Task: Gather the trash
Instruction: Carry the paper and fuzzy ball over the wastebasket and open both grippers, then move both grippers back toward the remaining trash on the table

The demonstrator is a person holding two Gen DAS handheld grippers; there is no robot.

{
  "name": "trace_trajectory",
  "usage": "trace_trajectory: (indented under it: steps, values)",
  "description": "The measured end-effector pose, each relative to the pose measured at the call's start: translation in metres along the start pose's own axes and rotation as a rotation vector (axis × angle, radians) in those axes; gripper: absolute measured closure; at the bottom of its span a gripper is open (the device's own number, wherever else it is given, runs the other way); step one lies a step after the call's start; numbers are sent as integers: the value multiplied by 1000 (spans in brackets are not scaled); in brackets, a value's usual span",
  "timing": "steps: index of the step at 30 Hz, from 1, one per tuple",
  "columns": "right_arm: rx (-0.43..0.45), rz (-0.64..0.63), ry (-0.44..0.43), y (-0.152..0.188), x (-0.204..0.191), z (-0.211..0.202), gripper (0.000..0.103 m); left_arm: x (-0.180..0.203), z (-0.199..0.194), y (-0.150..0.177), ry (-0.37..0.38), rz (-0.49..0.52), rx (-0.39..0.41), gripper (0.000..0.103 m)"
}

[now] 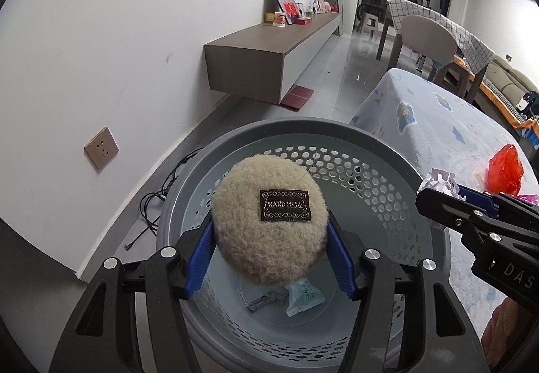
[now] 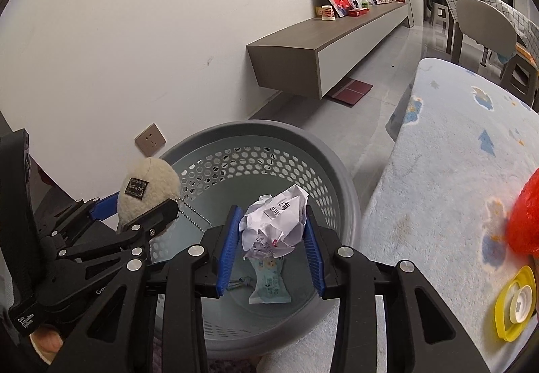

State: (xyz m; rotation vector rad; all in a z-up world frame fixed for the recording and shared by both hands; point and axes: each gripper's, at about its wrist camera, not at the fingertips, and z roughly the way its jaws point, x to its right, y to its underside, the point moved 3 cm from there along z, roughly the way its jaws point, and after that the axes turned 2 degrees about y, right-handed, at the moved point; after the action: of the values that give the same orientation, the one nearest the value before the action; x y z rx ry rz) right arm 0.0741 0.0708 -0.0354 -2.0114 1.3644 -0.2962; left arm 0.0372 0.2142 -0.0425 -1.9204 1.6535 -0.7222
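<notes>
Over the round grey perforated plastic basket (image 1: pixel 337 150), the left gripper (image 1: pixel 269 250) has its jaws clamped on a round beige fluffy pouch (image 1: pixel 269 221) held label-up, while the right gripper (image 2: pixel 273 231) pinches a crumpled white paper ball (image 2: pixel 274 221).

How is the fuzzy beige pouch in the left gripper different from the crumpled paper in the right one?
The fuzzy pouch is round, soft and beige with a dark sewn label; the crumpled paper is white, creased and printed. The pouch looks larger, filling the left gripper, while the paper wad sits smaller within the right gripper. The pouch trails a small bead chain; the paper has none. Both are clamped between blue fingers above the grey basket.
</notes>
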Motion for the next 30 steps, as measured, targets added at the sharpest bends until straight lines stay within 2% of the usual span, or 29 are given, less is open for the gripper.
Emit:
trace_trajectory:
  steps: [1,3,5,20,30]
  values:
    - [1,-1,1,0,-1,0,63,-1,0,0,-3,-5,0,38]
    - [9,-1,5,0,-1,-2,46,-3,-1,0,-8,-14,2,29]
    - [22,4,10,0,2,-4,41,-5,-2,0,-10,-20,5,27]
    - [10,50,43,15,12,-9,41,-7,-1,1,-10,-21,2,25]
    - [34,103,60,26,32,-29,41,5,0,2,-5,1,-3,23]
